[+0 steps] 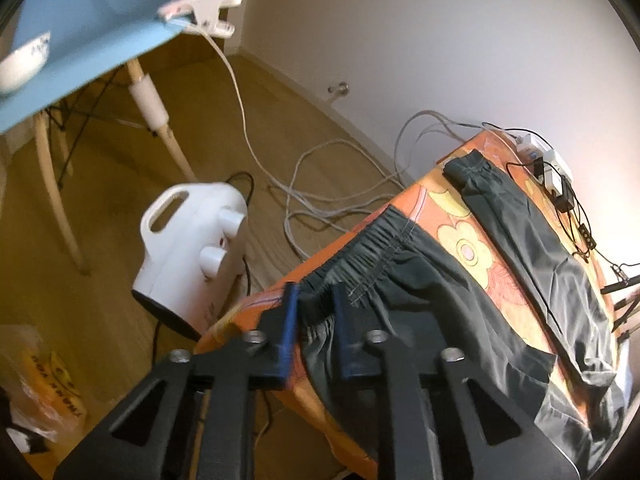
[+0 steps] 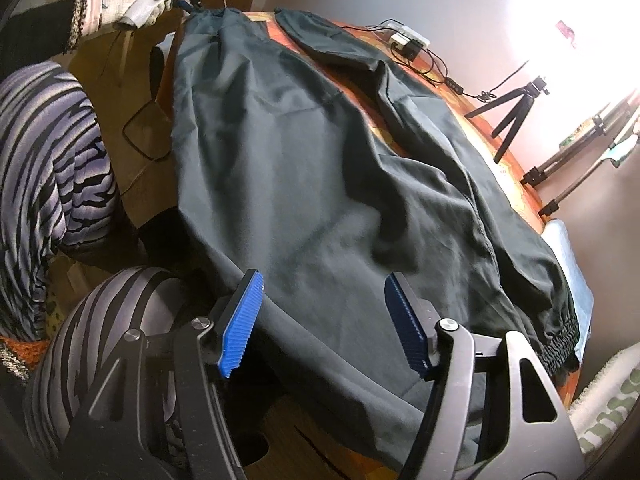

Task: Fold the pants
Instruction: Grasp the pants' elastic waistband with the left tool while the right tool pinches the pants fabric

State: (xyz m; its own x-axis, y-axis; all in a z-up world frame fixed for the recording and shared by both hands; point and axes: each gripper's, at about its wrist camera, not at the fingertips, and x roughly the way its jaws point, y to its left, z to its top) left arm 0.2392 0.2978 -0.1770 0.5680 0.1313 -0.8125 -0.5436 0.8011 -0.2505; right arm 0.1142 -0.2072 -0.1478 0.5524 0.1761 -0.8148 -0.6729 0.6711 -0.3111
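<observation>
Pants (image 2: 320, 168) lie spread on the counter (image 1: 448, 216), one leg overhanging. Left gripper (image 1: 314, 332) pinches a cuff (image 1: 360, 264); right gripper (image 2: 320, 320) gapes wide over fabric, holding nothing. First fold is starting: right must clamp the waist end, then both lift together.

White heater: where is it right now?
In the left wrist view the white heater stands on the wooden floor, left of the orange table, below the blue chair.
</observation>
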